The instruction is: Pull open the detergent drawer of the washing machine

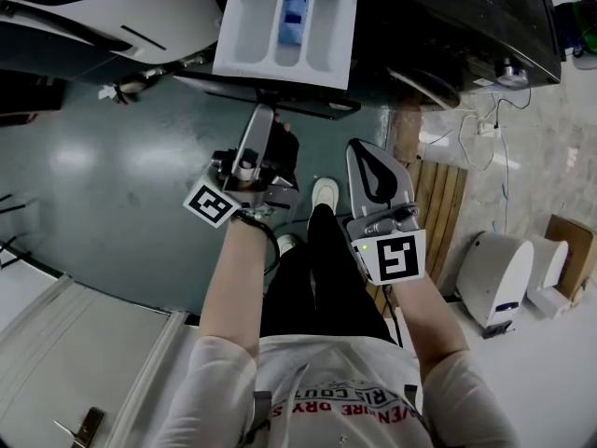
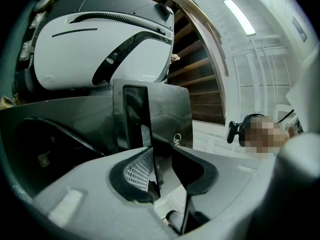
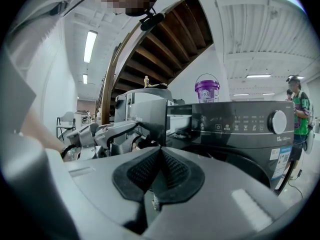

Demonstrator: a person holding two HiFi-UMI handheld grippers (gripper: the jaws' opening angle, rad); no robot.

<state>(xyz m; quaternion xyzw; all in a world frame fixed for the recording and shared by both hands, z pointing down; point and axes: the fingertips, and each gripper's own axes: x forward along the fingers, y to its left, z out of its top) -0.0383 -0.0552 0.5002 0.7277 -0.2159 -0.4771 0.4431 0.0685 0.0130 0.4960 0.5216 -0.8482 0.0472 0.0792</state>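
One risk: with the left gripper (image 2: 162,153) clamping the front panel of the detergent drawer (image 1: 284,31), already far out of the washing machine (image 1: 466,26), and the right gripper (image 3: 160,156) closed empty, more pulling may wrench it loose.

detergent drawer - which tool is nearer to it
Left. The left tool has the front of the detergent drawer between its jaws; the right tool hangs back, short of it.
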